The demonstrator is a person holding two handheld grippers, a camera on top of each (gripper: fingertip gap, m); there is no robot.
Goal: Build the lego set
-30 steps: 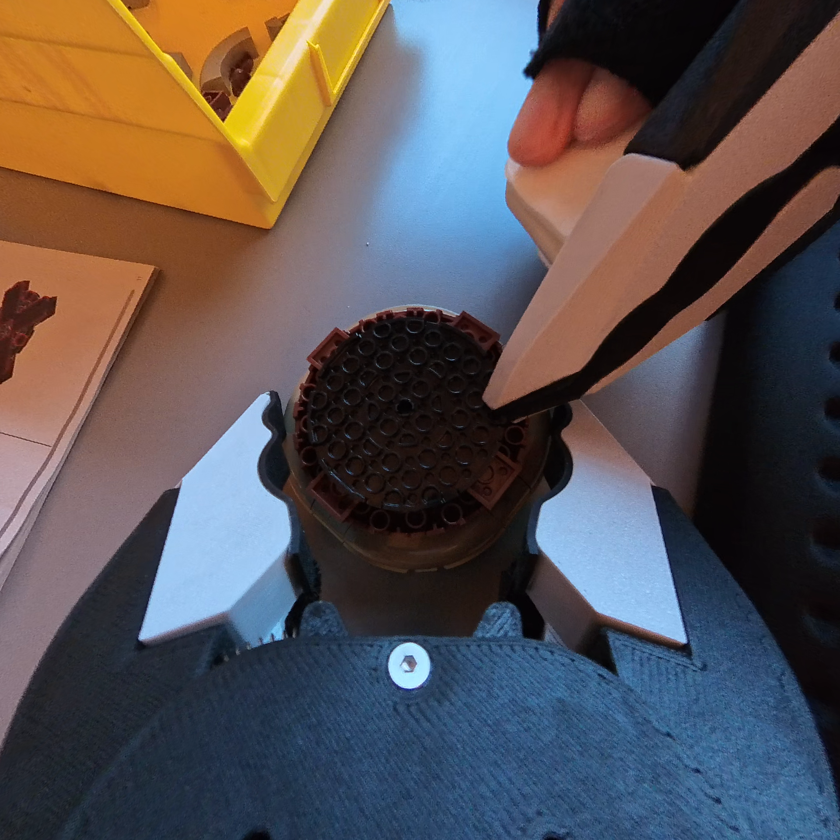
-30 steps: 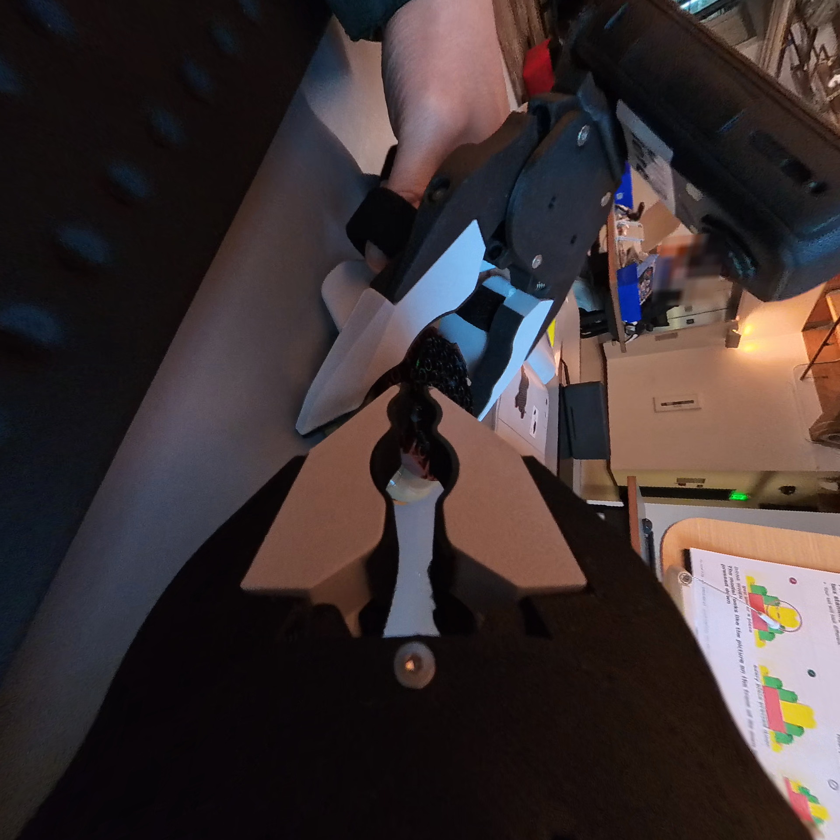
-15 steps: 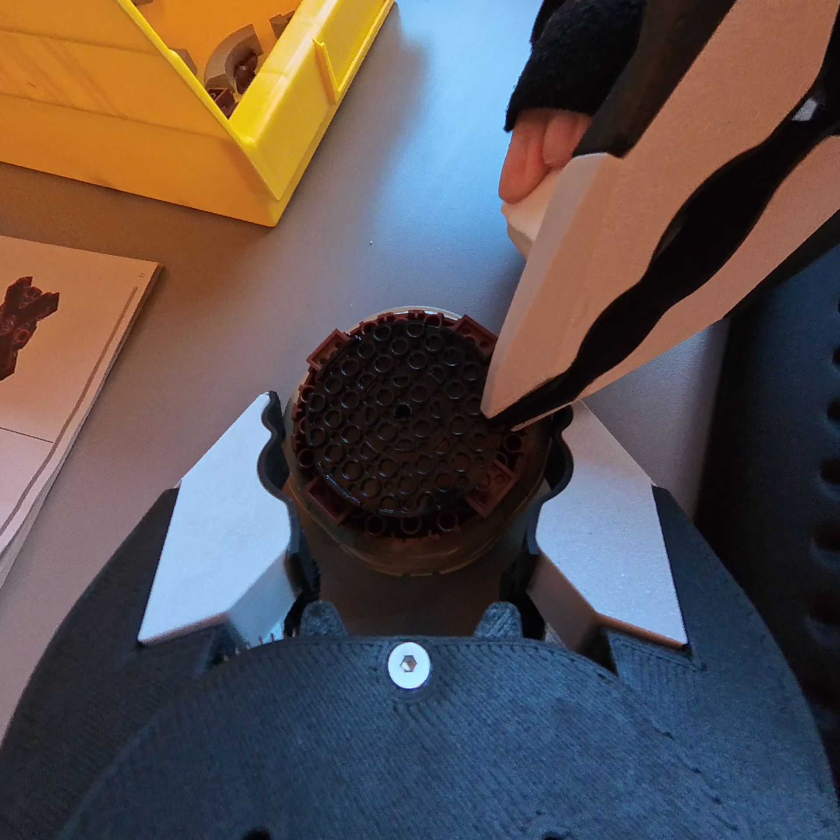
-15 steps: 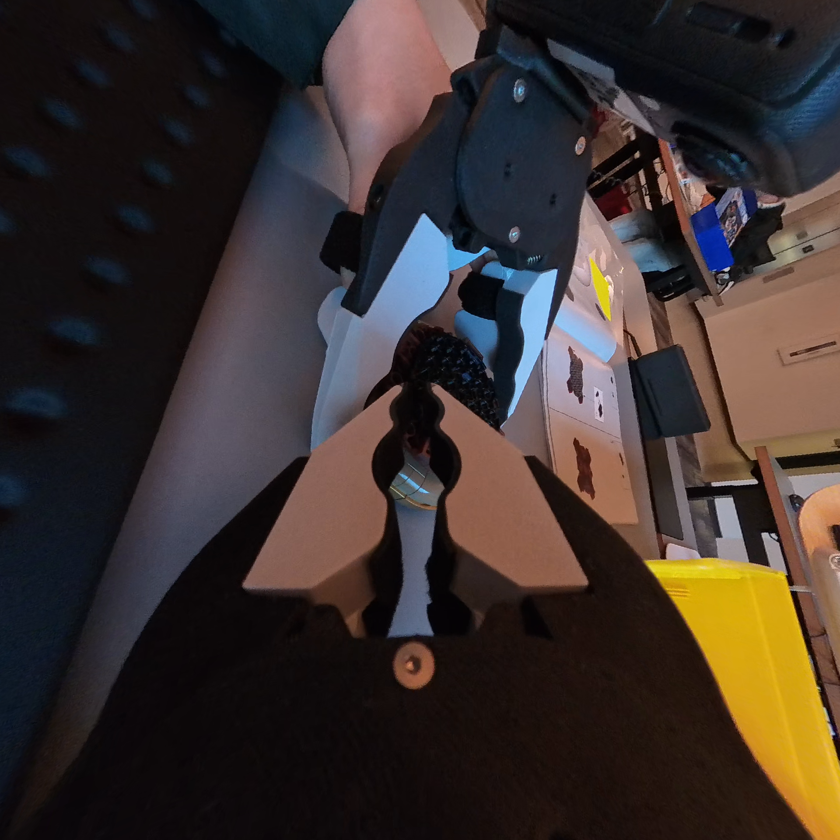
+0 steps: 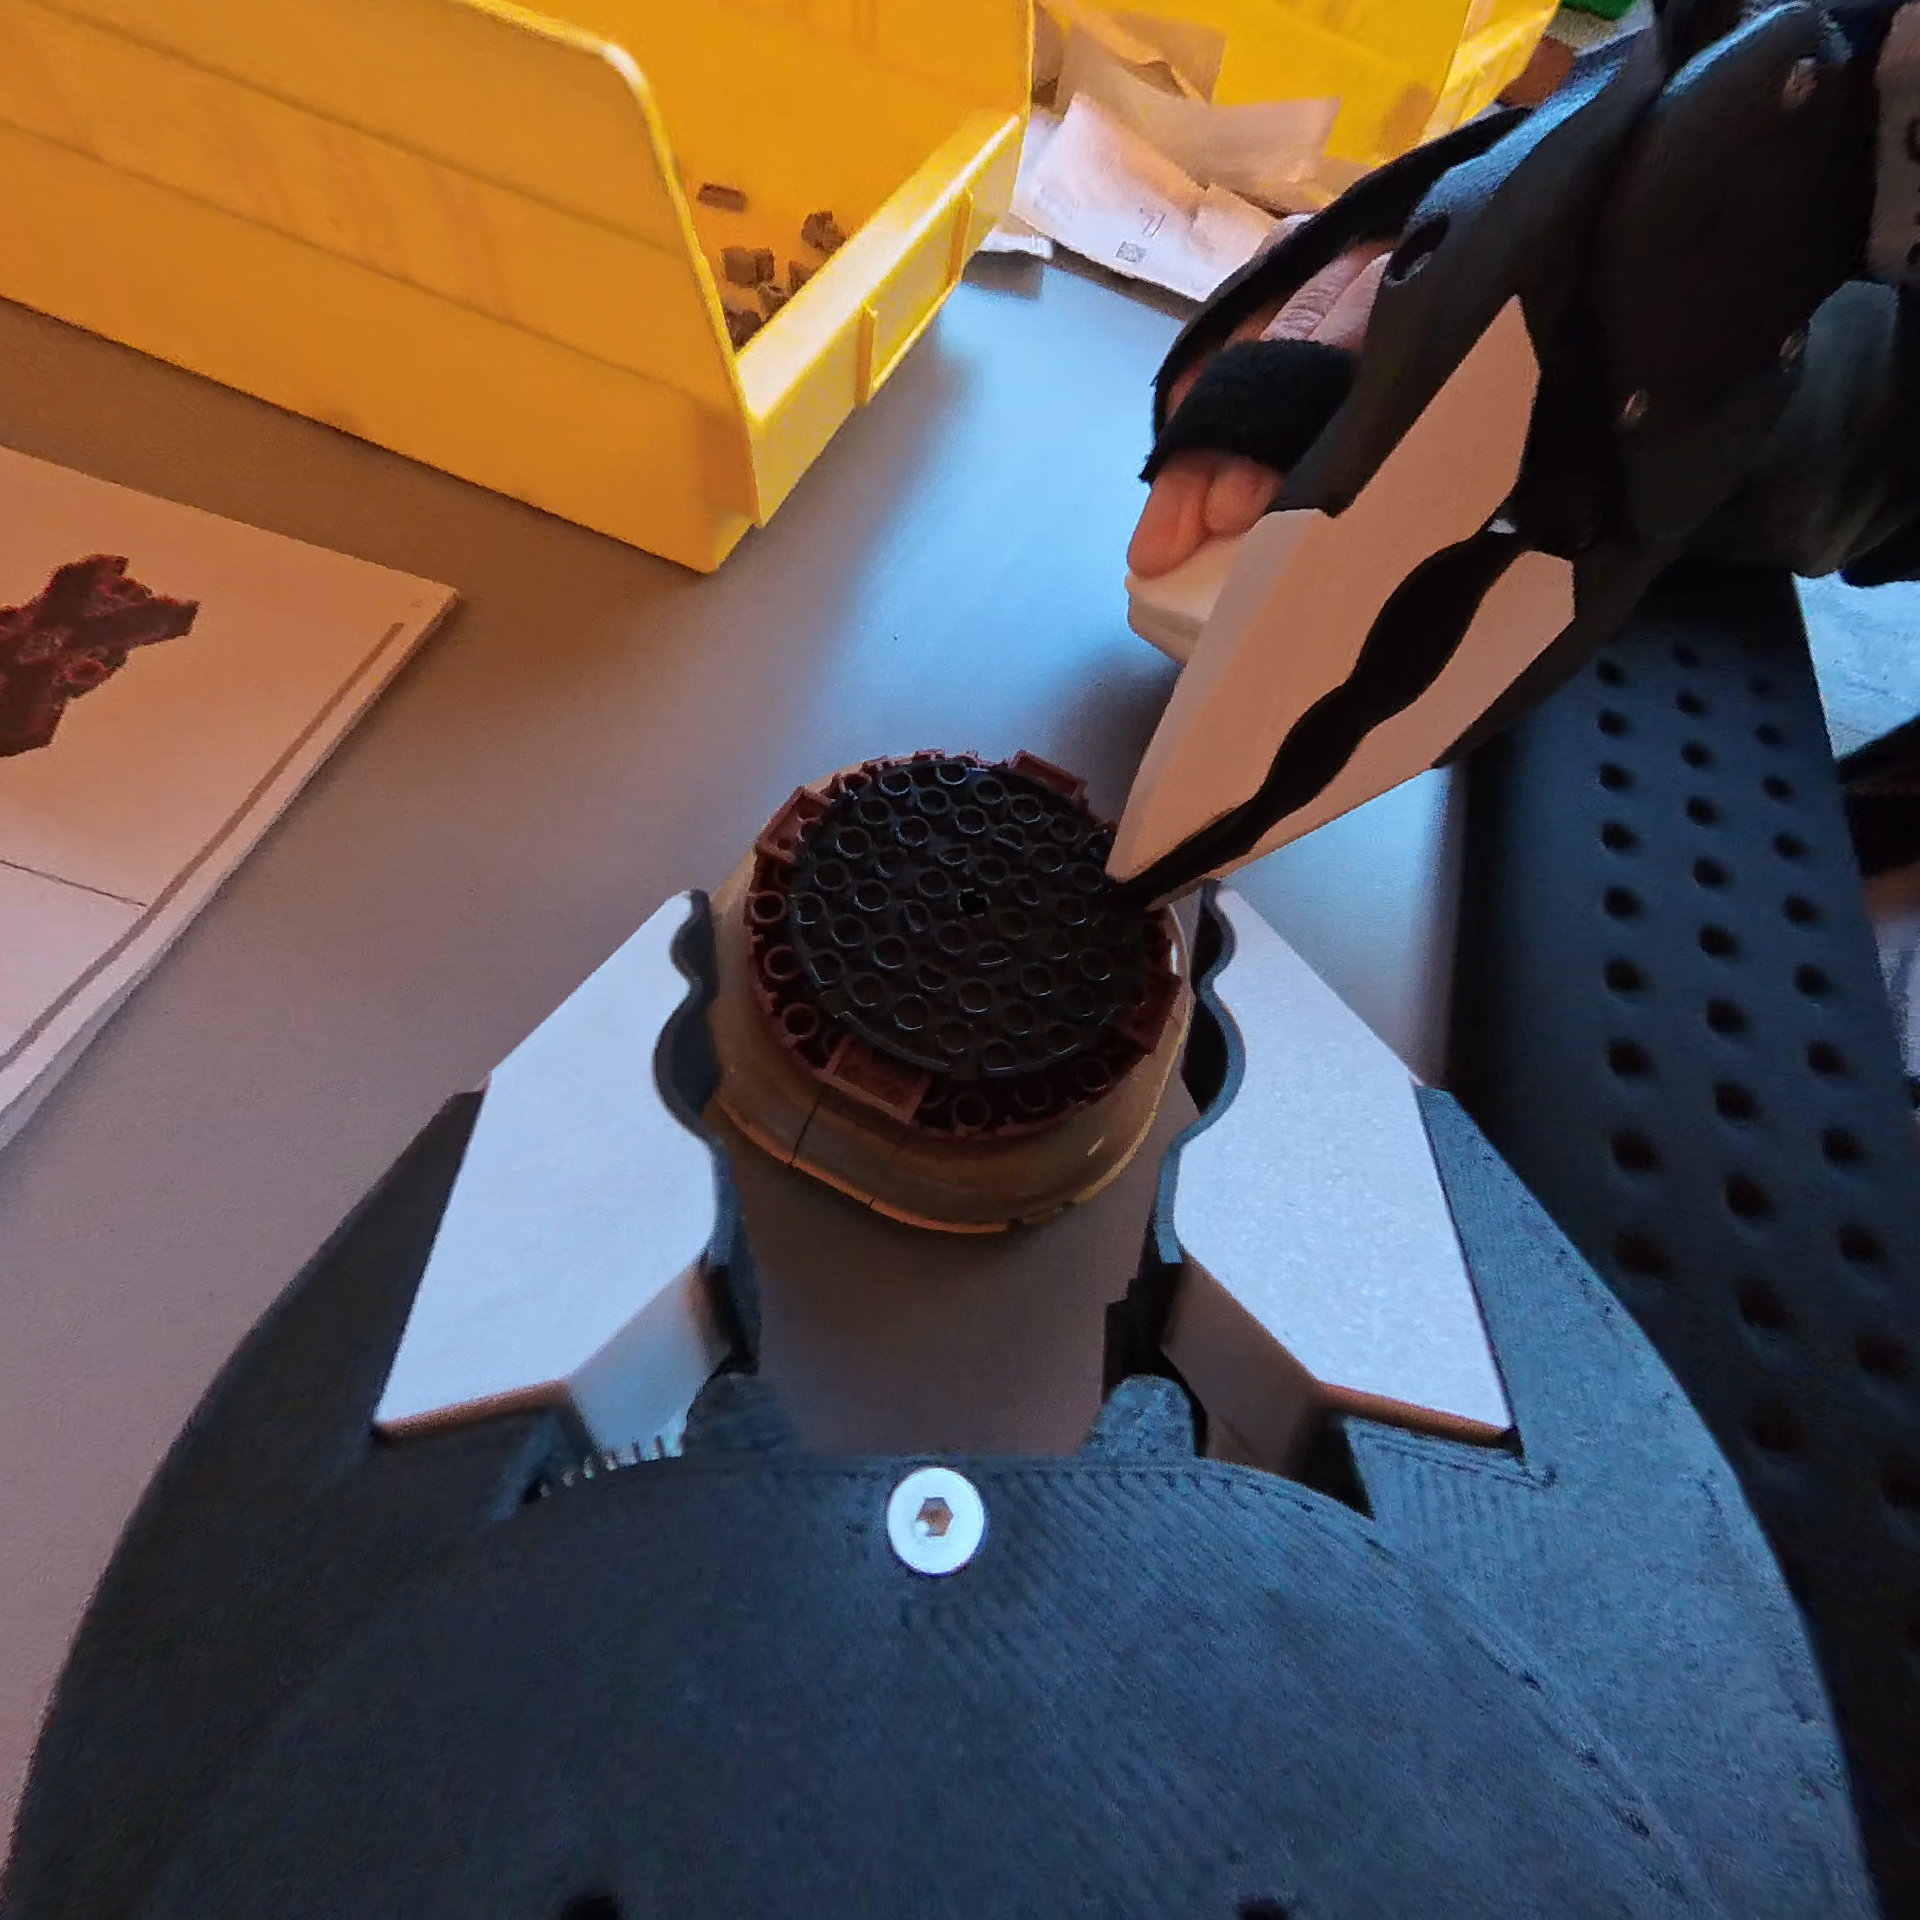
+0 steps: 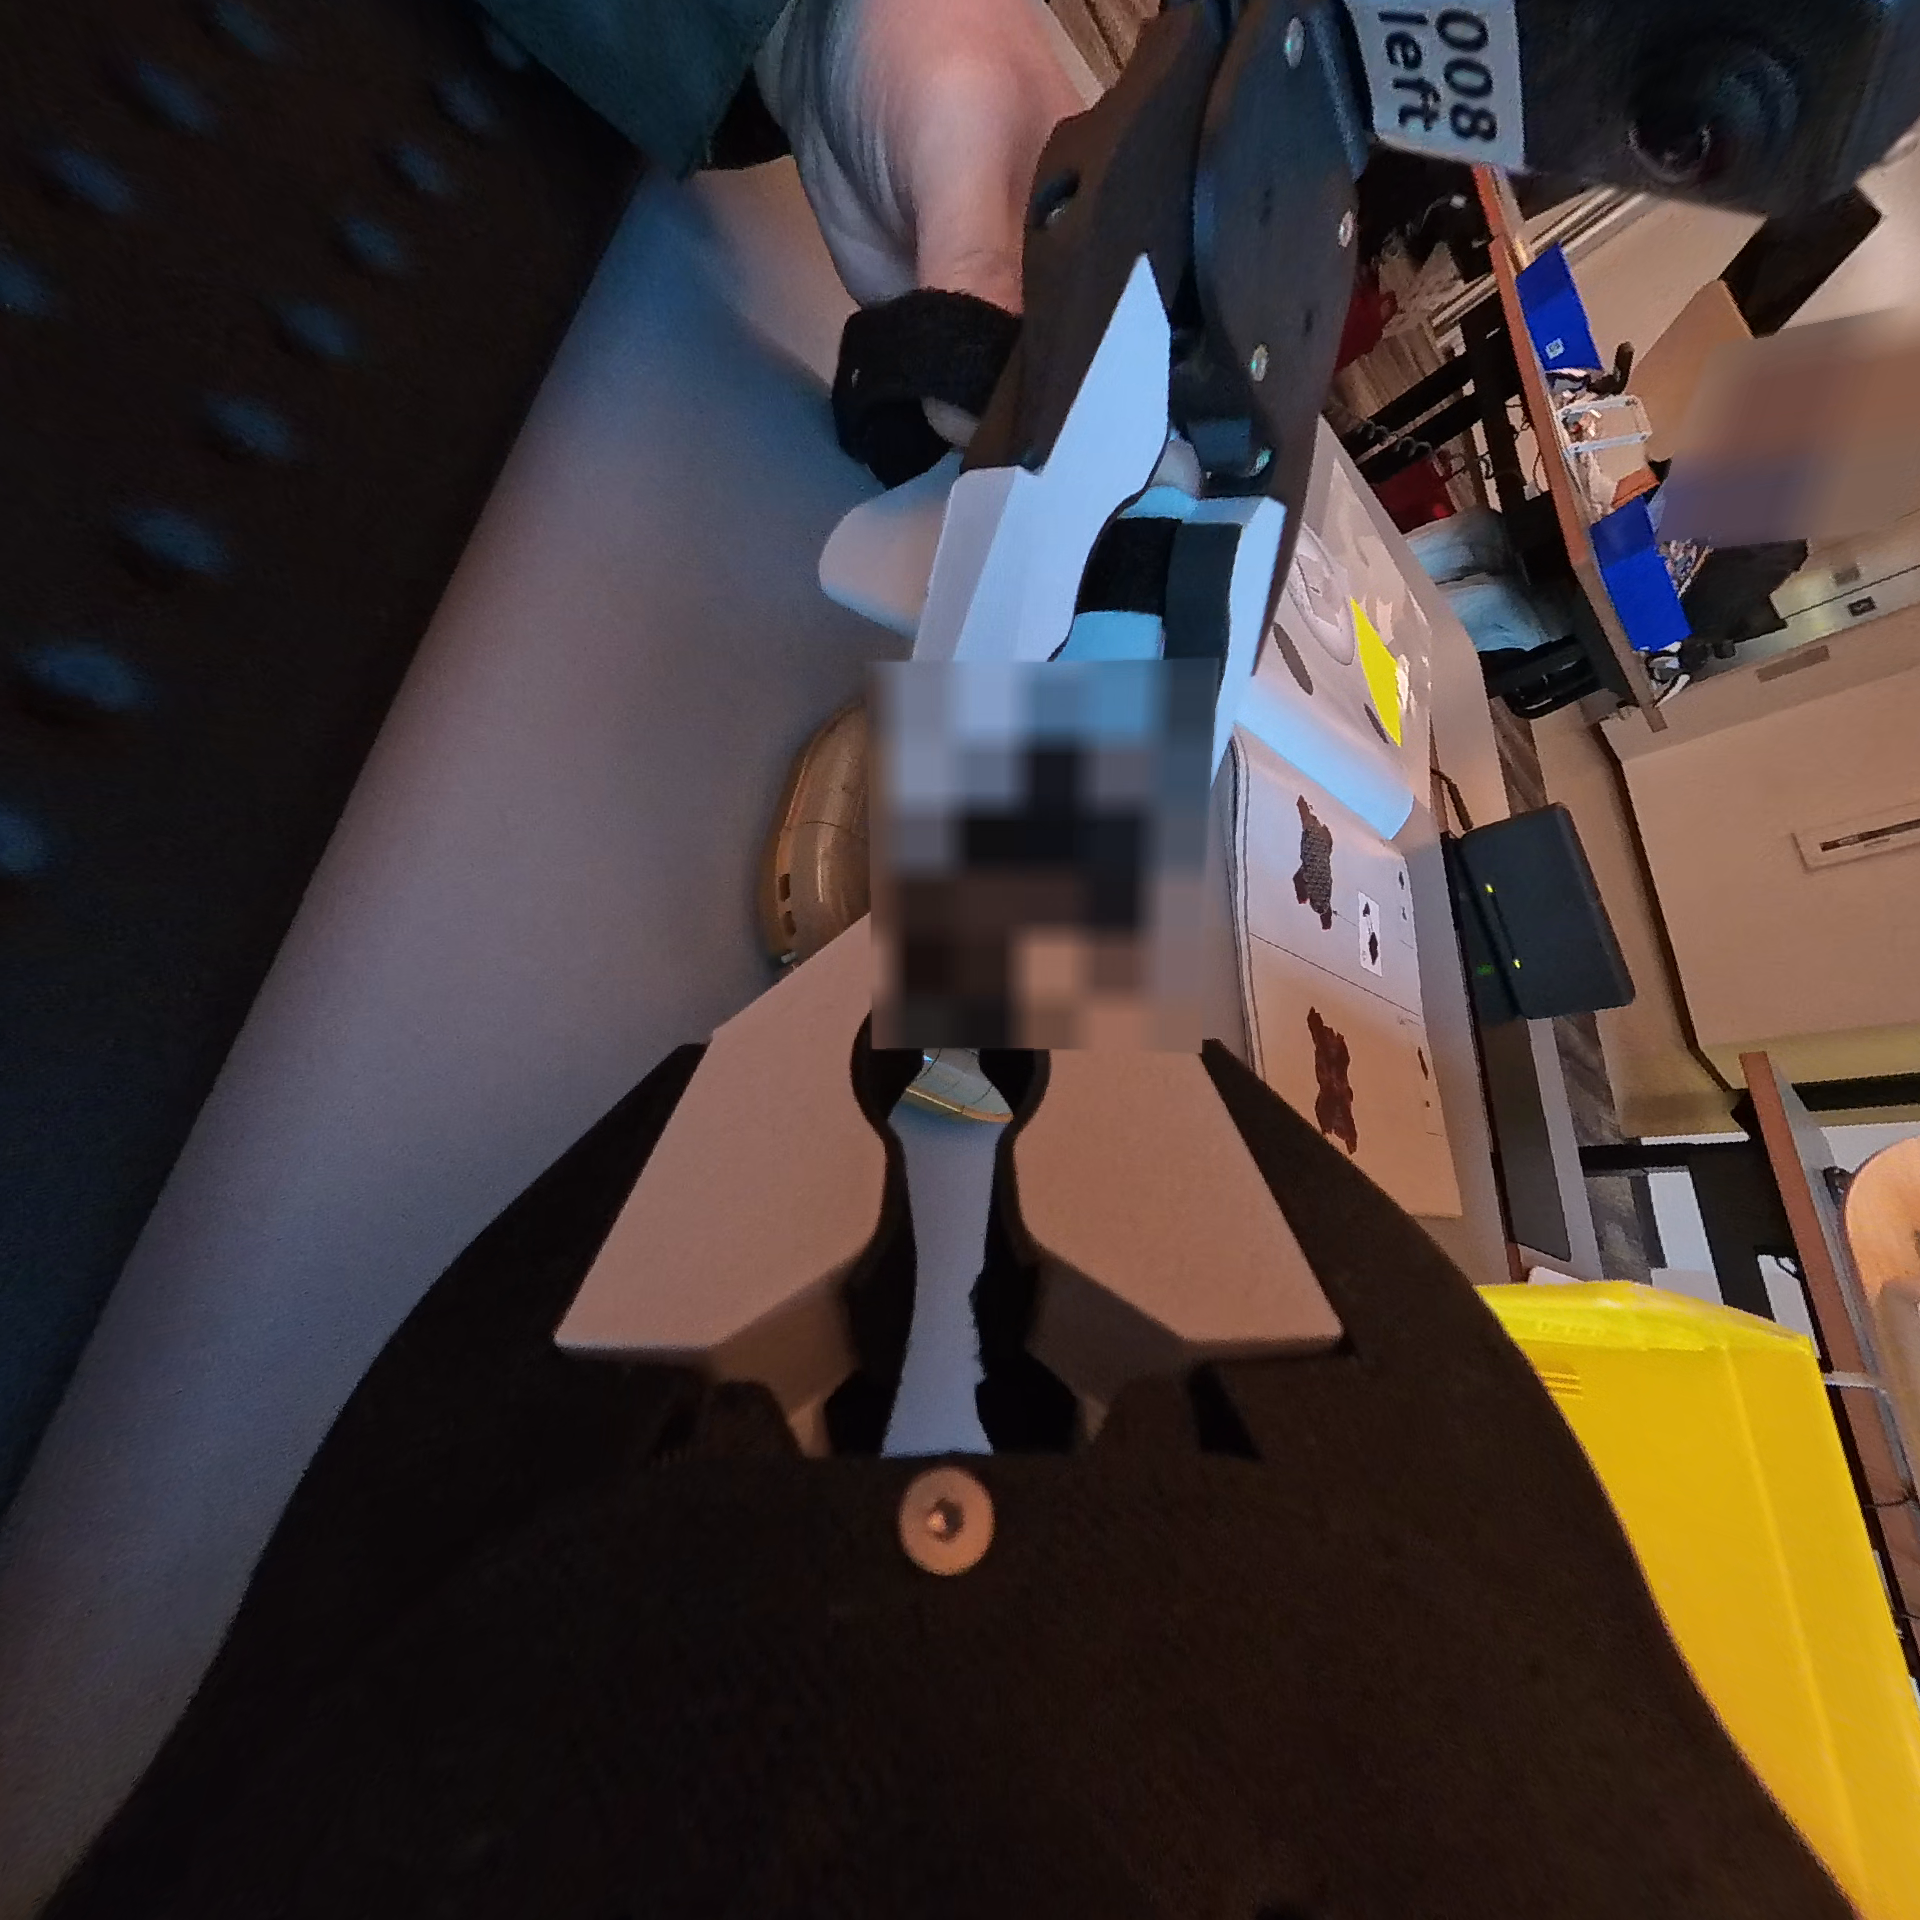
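In the left wrist view, the left gripper [image 5: 951, 997] fills the lower half of the frame, its two pale fingers pressed against opposite sides of a round lego build [image 5: 956, 982] at the centre: a black studded disc ringed with reddish-brown bricks on a tan base, standing on the grey table [image 5: 499, 935]. From the upper right the right gripper [image 5: 1127, 883] reaches down, its fingers nearly together with only a thin wavy gap between them, the tips touching the right edge of the black disc; whether a small piece sits between them cannot be told. A hand [image 5: 1236, 457] in a black fingerless glove grips it. At the left edge lies an open instruction booklet [image 5: 177, 748] showing a dark red model. Farther back, in the upper left, a yellow bin [image 5: 582, 312] holds small brown pieces, with crumpled paper bags [image 5: 1153, 197] beyond it at the top. In the right wrist view a mosaic patch covers the centre where the build sits, and a white label with printed characters is fixed high on the left gripper's body in the upper right.
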